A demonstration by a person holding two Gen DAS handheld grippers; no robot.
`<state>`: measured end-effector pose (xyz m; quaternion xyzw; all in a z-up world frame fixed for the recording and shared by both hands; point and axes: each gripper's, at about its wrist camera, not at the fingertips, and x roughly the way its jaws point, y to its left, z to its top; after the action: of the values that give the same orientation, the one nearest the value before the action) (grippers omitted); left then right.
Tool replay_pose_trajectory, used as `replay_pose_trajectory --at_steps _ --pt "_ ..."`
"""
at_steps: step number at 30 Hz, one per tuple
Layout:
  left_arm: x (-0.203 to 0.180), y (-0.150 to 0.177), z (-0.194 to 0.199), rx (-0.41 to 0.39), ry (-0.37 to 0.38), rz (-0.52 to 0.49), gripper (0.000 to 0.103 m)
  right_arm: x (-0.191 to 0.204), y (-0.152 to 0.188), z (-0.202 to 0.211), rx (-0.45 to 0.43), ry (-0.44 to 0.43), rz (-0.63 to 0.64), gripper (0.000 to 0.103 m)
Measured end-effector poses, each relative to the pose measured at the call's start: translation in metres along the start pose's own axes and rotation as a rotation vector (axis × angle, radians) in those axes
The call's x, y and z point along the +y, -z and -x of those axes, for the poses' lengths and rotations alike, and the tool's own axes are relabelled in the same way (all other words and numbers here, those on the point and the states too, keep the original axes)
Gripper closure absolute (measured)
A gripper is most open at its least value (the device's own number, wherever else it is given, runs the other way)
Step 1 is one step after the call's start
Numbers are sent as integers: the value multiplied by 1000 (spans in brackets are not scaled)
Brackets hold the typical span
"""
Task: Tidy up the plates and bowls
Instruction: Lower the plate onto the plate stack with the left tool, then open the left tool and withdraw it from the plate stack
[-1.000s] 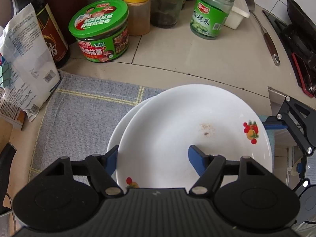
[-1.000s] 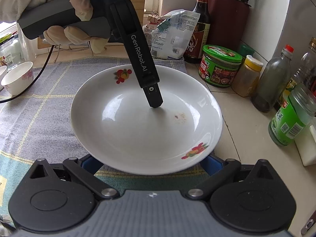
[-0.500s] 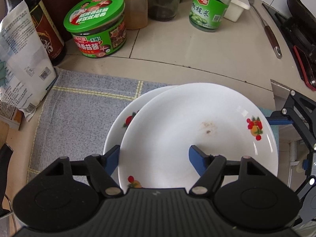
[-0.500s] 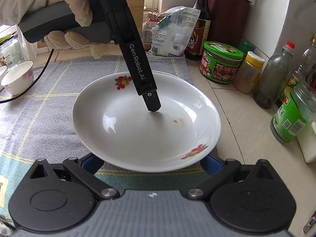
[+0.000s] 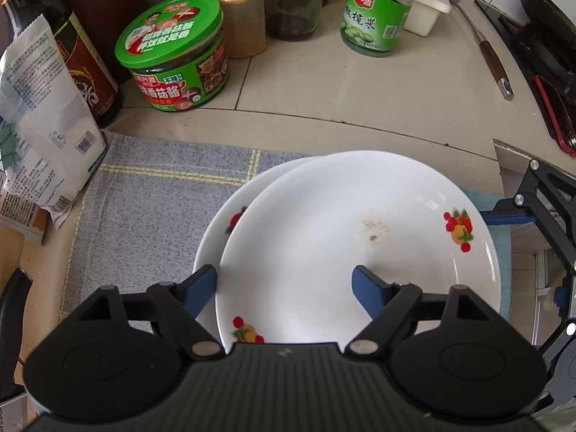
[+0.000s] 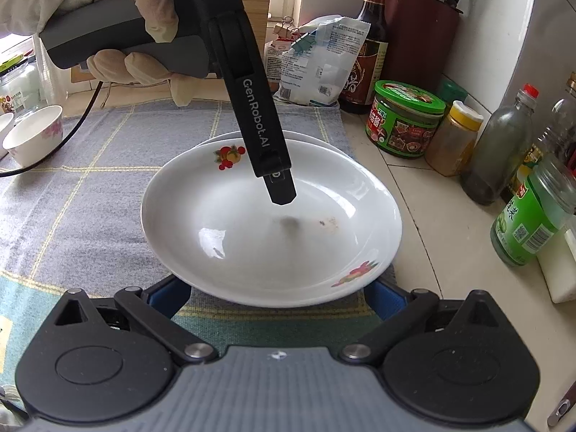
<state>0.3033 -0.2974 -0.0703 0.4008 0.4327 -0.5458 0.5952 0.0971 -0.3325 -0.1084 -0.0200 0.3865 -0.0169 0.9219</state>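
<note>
Looking down steeply in the left wrist view: the left gripper straddles the near rim of the top plate, one blue finger outside on the left, the other over the plate's well. Its jaws have just been opening; the pads sit clear of the rim, so the plate is between them but not pinched. The top plate lies in the lower middle of the frame, stacked off-centre to the right on a second plate, of which only a crescent with a fruit print shows at left. Both rest on the grey cloth. The right gripper pokes in from the right edge with a blue finger at the top plate's rim; most of it is cut off. Green-lidded jar sits upper left.

Right wrist view: a gloved hand at upper left holds the left gripper's handle, its body angled down to lower right, tip just above the plate's well. The top plate fills mid-frame, flat, well facing up. The right gripper's blue fingers are spread wide either side of the near rim, tips hidden under it; can't tell if they touch. Small bowl at the left edge, partly cut off.
</note>
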Motion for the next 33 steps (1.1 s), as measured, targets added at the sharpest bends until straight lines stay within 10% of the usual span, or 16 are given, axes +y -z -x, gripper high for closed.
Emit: replay_pose_trajectory --at_steps 21,33 --pt "-4 6 12 -49 0 -6 16 7 -4 0 -12 6 27 0" --pt "-18 55 85 -342 -224 52 8 3 -4 12 -50 55 31 0"
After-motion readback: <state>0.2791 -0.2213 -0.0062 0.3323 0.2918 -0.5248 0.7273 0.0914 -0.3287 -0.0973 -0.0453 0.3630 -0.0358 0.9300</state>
